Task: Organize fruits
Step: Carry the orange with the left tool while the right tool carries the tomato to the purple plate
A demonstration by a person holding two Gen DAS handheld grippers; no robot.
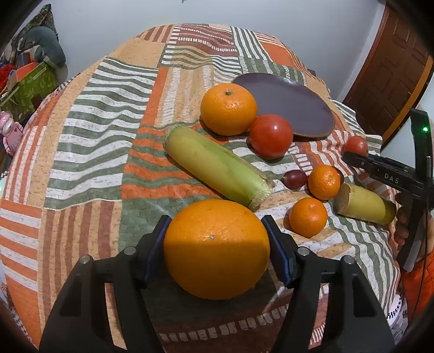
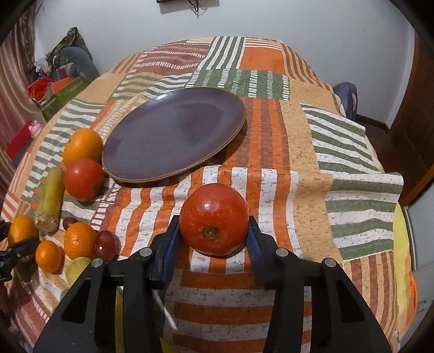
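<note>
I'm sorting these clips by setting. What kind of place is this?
Probably a room in a home, not a lab. A patterned patchwork cloth covers the table, a wooden door stands at the right, and boxes and soft household clutter are piled against the wall at the left.

Pale walls surround a patchwork-clothed table, with a brown wooden door at right.

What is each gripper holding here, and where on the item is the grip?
Left gripper brackets a large orange across its widest sides; right gripper brackets a tomato likewise, stem end facing the camera.
</note>
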